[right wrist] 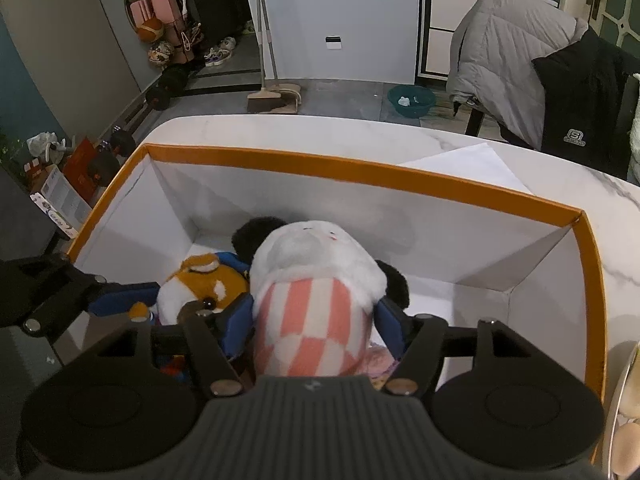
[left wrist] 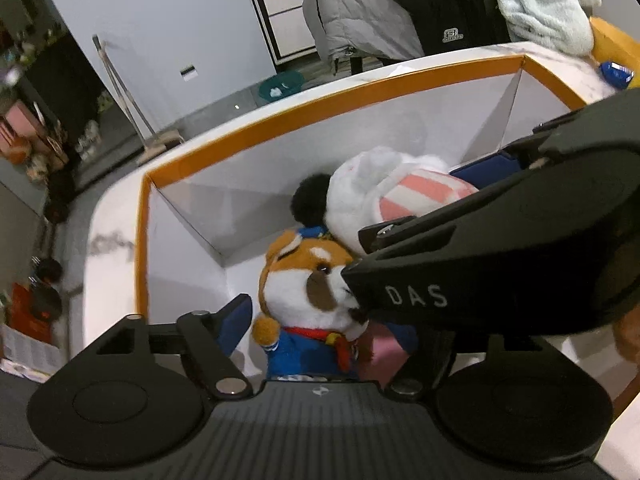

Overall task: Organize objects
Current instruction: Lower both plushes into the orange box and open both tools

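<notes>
The left tongs (left wrist: 316, 320) stand open around the fox toy (left wrist: 304, 280) in the box (right wrist: 360, 172). The right tongs (right wrist: 316, 320) squeeze the white toy (right wrist: 316, 292) down beside it. If they lift too soon, it may spring back out. Readable: "DAS" on the tongs.

Black hand-held gripper (left wrist: 316, 320), blue finger pads (left wrist: 234, 320), silver screws, white lettering, apparently "DAS".

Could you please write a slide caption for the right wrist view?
Right gripper straddles a pink-checked white plush beside a fox plush inside an orange-rimmed box.
</notes>
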